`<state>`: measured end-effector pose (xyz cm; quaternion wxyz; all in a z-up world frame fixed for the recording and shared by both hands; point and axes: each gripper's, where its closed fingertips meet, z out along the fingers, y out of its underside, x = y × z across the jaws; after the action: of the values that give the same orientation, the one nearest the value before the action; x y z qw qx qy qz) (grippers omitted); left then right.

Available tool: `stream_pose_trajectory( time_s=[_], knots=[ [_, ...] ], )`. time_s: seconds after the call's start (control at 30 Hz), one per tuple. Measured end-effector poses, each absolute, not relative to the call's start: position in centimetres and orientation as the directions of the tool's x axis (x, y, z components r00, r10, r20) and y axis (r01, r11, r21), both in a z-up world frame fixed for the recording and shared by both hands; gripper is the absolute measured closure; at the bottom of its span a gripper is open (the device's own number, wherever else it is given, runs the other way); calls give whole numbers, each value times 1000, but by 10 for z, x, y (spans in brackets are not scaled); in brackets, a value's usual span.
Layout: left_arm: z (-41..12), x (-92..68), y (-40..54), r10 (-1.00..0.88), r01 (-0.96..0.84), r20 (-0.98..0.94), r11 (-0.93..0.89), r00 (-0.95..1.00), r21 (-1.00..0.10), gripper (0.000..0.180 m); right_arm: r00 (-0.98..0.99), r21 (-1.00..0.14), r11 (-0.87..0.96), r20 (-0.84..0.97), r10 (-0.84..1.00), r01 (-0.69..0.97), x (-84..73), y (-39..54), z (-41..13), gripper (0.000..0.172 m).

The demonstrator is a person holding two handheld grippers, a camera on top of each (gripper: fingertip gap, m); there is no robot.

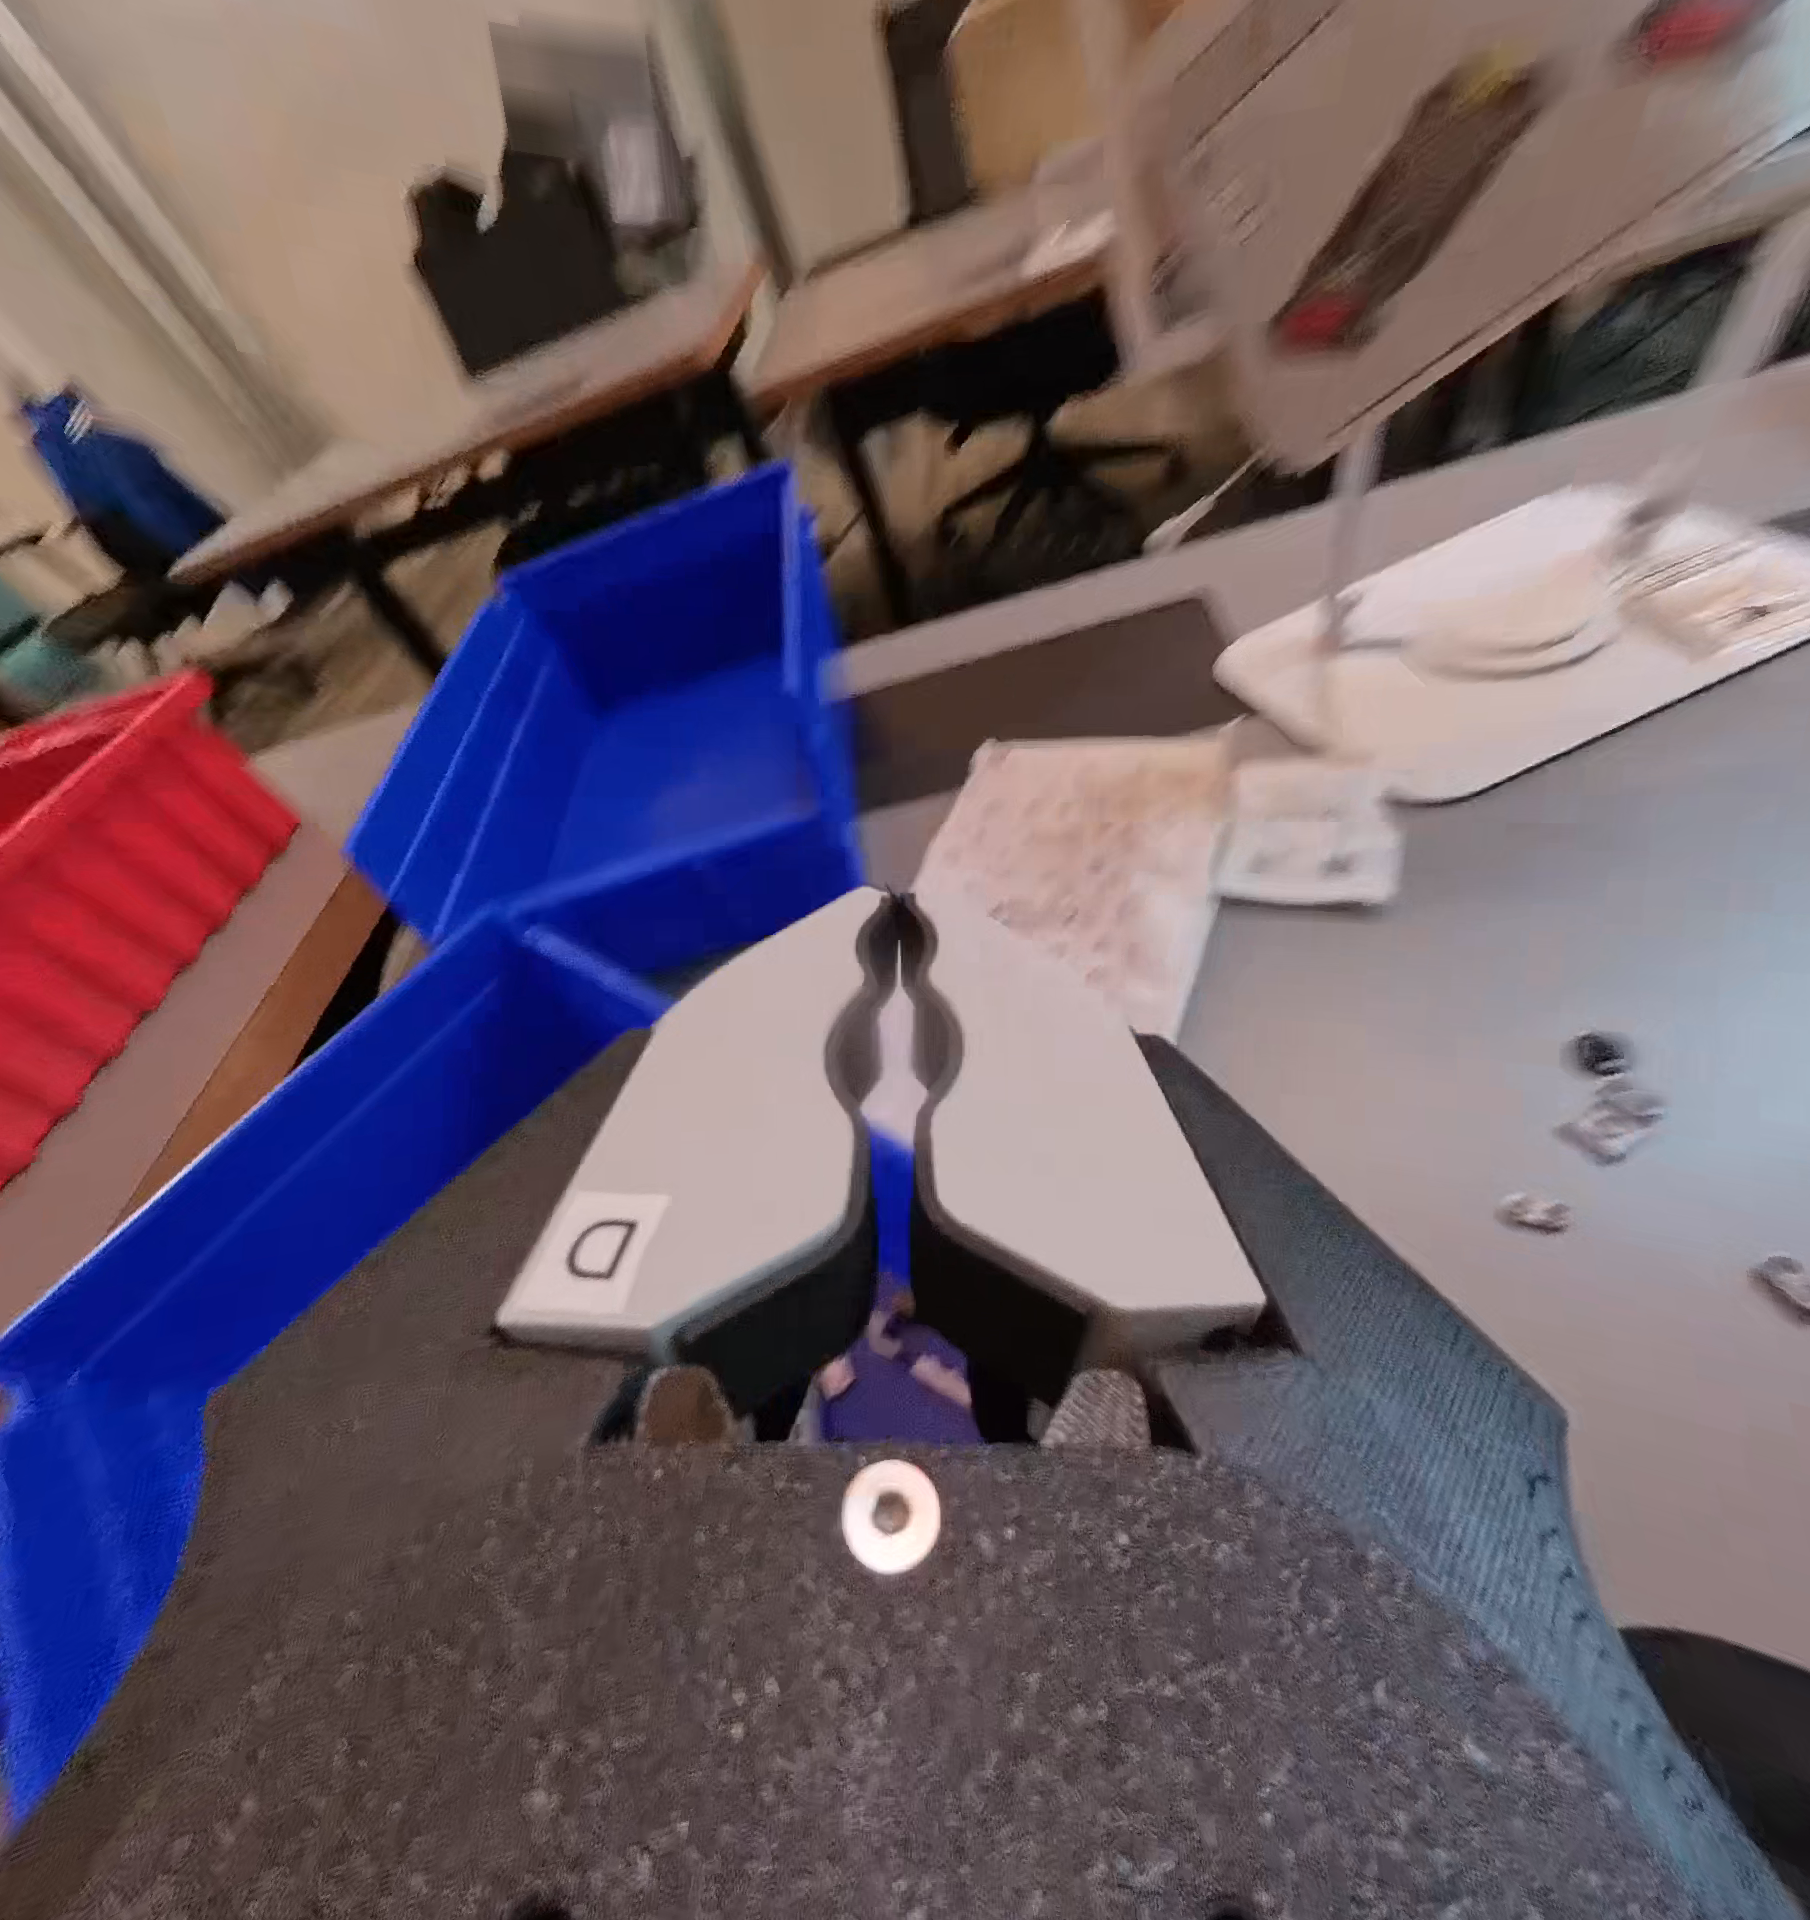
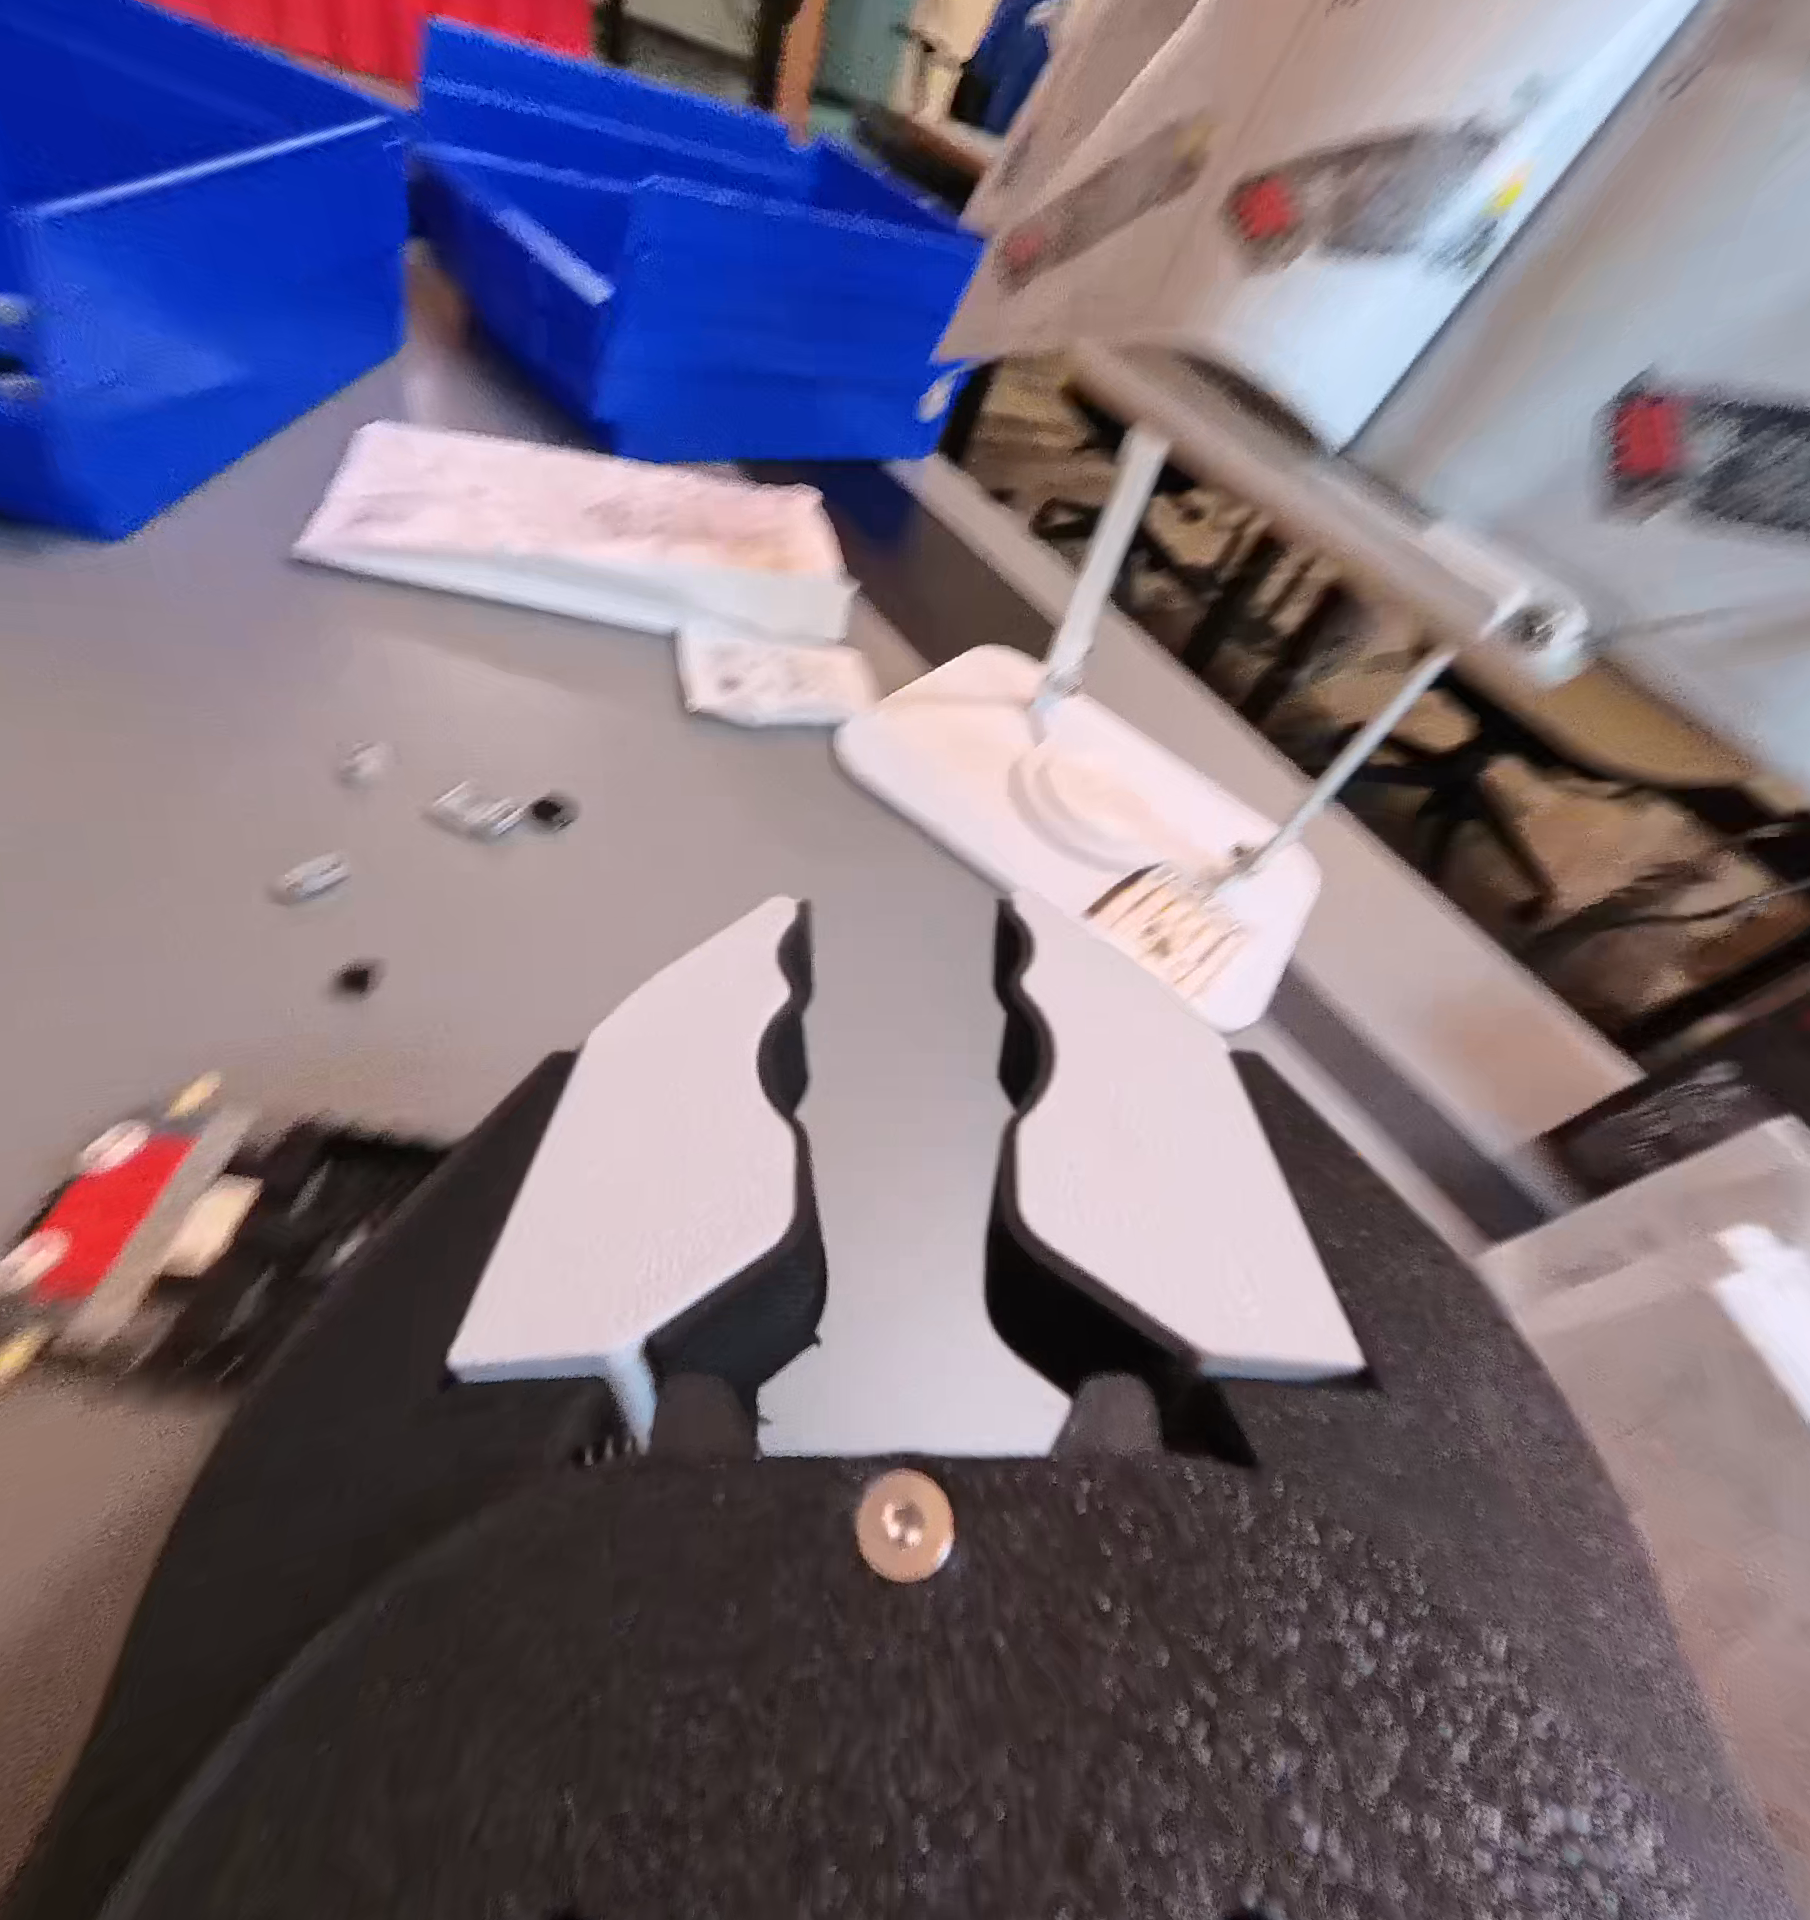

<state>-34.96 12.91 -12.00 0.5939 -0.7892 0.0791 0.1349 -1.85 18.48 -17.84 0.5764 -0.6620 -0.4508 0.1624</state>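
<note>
Grey table (image 2: 205, 623), left hand-held gripper (image 1: 896, 914) pressed together, bare, right hand-held gripper (image 2: 901, 935) spread, bare

Left gripper (image 1: 896, 914), seen from behind along its pale grey fingers (image 1: 766, 1091), jaws closed tip to tip with nothing between them, pointing toward 12 o'clock; right gripper (image 2: 901, 914), fingers (image 2: 672, 1143) parted and bare, likewise directed toward 12 o'clock.
</note>
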Motion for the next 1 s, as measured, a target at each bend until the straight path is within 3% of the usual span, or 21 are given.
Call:
stream_pose_trajectory(
  time_s=[0.17,0.33,0.4,0.47,0.53,0.7,0.93,1.0],
  knots=[
    [-114,-301,135,-95,-297,-284,-180,954,-938,180,677,-887,220,453,580,406,-66,269,-110,85],
    [-126,-263,138,-220,-287,-251,-153,943,-946,180,743,-864,247,503,442,439,-122,352,-82,71],
    [-134,-251,138,-266,-297,-248,-163,931,-941,180,754,-852,222,524,396,475,-129,378,-83,78],
    [-141,-244,139,-301,-302,-242,-172,922,-938,180,757,-847,225,532,381,482,-129,387,-81,98],
    [-146,-238,140,-337,-289,-219,-174,916,-941,180,768,-861,247,508,390,444,-125,386,-75,118],
    [-157,-221,143,-427,-248,-144,-200,893,-948,180,784,-920,217,392,482,327,-113,385,-70,148],
    [-158,-210,142,-456,-280,-168,-189,874,-941,180,800,-975,154,217,559,157,-91,389,-62,151],
    [-153,-204,146,-469,-266,-160,-168,868,-949,172,810,-982,141,182,558,124,-81,390,-61,151]
  ],
)
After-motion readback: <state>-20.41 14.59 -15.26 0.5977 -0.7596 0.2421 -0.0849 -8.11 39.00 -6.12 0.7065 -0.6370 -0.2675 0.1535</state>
